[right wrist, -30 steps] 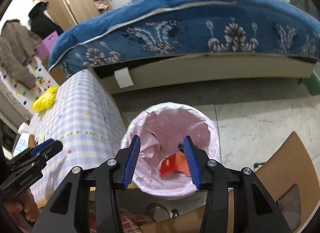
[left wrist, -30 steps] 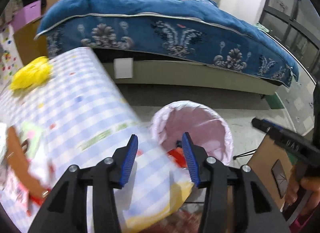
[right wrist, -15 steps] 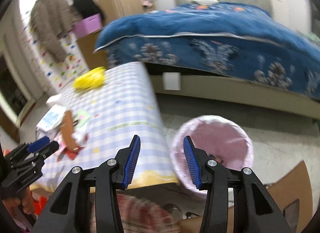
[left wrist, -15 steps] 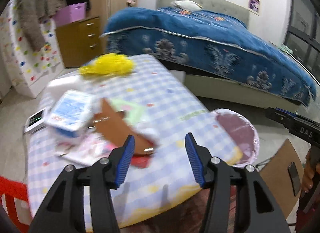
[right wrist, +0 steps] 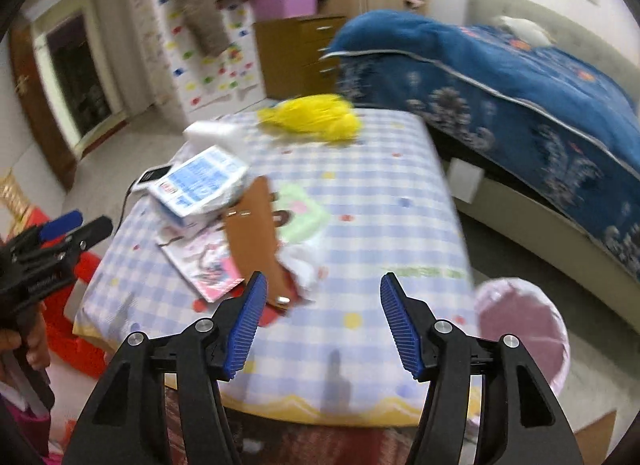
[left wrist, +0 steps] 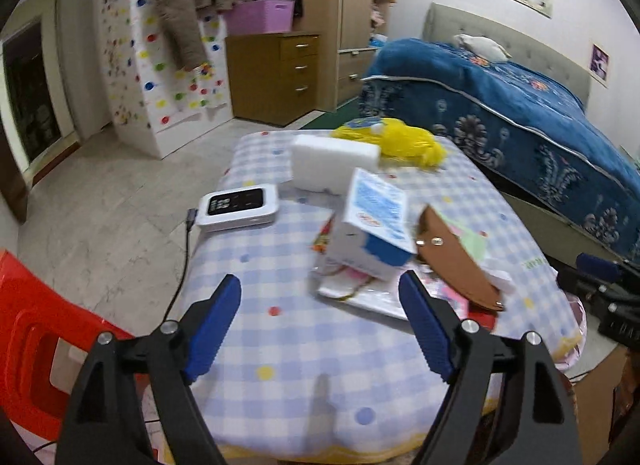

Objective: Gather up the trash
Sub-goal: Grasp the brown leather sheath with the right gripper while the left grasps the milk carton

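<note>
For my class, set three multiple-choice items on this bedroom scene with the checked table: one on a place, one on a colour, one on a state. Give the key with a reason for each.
1. Where is the pink-lined bin?
A. on the floor beside the table
B. on the bed
C. on the red chair

2. What colour is the fluffy bundle at the table's far end?
A. green
B. yellow
C. black

3. What is between the left gripper's fingers?
A. the brown case
B. the blue-and-white box
C. nothing

Key: 1 A, it stands on the floor by the table's corner. 2 B, it is bright yellow. 3 C, the jaws are opening over bare cloth.
</note>
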